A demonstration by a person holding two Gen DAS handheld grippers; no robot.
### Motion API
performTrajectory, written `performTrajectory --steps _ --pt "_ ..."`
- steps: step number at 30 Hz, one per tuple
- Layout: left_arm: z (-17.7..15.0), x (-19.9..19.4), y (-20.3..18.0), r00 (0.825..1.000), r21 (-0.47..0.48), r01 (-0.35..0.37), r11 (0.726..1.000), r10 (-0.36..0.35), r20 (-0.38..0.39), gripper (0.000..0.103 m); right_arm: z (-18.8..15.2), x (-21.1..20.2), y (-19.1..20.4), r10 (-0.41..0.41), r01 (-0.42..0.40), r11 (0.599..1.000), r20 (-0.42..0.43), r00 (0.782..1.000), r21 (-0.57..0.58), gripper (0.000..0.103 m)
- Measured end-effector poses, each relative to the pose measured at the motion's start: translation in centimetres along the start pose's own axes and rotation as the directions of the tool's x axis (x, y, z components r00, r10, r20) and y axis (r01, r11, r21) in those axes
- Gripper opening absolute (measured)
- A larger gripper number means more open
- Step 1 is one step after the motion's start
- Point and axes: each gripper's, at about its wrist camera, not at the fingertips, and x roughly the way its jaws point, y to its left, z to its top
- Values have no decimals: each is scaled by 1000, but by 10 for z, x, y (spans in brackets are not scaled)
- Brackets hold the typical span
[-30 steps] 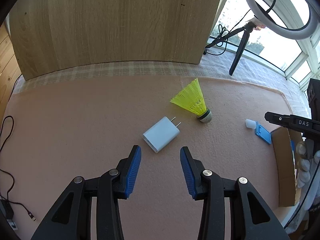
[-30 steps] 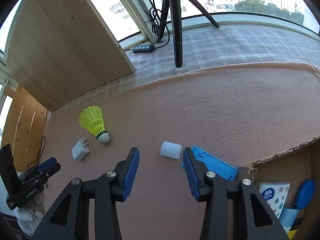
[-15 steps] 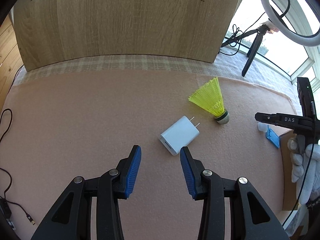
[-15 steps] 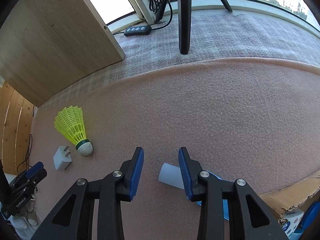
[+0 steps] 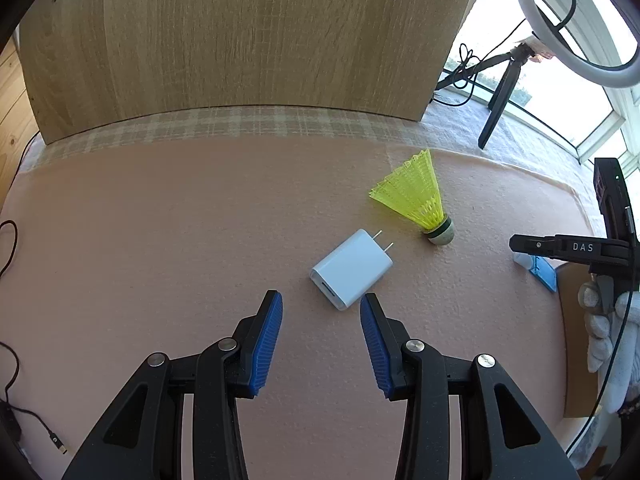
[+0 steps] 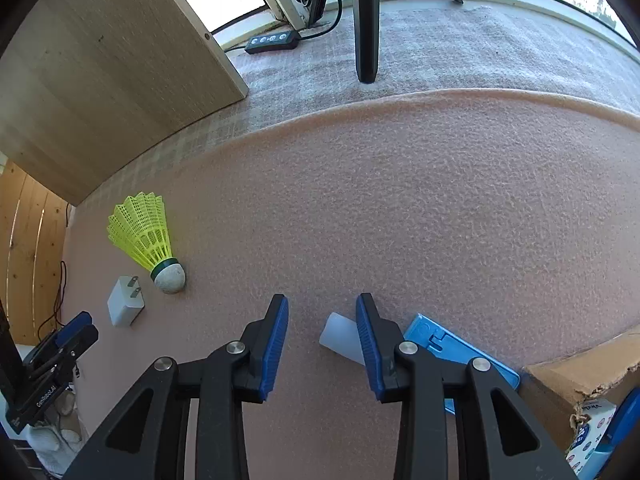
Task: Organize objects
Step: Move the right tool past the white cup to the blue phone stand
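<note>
My left gripper [image 5: 321, 312]: jaws apart, empty, one white charger [image 5: 352, 274] just ahead. My right gripper [image 6: 322, 316]: jaws apart, one small white cylinder [image 6: 339, 336] against right pad, left pad clear. One yellow shuttlecock [image 6: 146, 236], one blue flat piece [image 6: 456, 354], one cardboard box [image 6: 576, 380] on pink cloth [image 6: 400, 200].

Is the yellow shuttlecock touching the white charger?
Apart. The left wrist view shows pink cloth between the shuttlecock and the charger; its prongs stop short of the cork.
</note>
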Motion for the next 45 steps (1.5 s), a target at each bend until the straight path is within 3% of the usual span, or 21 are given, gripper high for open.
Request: performTrajectory --steps 4,8,13,17,24,28,29,31,33,36,40,45 --pt "-1 0 -2 1000 4 7 1000 -7 -2 44 -10 -3 6 35 -35 999 -26 999 -8 32" --pt "-1 -2 -3 1000 -1 17 1000 -17 4 44 -18 -6 13 247 -245 969 -85 965 35 32" --pt "-2 -5 -4 1000 8 15 1000 -15 8 44 -15 -26 15 58 -56 998 29 998 -41 32" --pt "-3 -3 -4 1000 13 0 1000 -1 7 44 -15 -12 9 31 -31 998 5 1000 -49 32" --pt "-8 0 -4 1000 14 -2 1000 2 -2 44 -33 2 19 53 -54 997 -36 998 -55 32" --pt "-9 1 -10 1000 27 7 1000 -7 -5 44 -45 -1 33 205 -211 976 -87 975 -59 32" --pt "-9 0 -12 1000 32 11 999 -11 -4 44 -44 -11 35 188 -193 978 -67 980 -80 32" --pt "-10 -2 -16 1000 40 18 999 -18 0 44 -37 -28 35 61 -60 988 5 998 -142 32" --pt "-11 -3 -20 1000 46 24 999 -24 4 44 -26 -36 28 -50 55 987 40 998 -151 32" --pt "-11 -3 -25 999 49 35 998 -35 5 44 -12 -30 10 -124 126 984 27 992 -128 32" --pt "-13 -2 -28 999 54 41 998 -41 2 44 -7 -14 -6 -163 160 981 -14 987 -106 32" --pt "-14 -3 -28 999 52 44 998 -44 3 44 -6 -2 -9 -133 131 989 -36 990 -71 32"
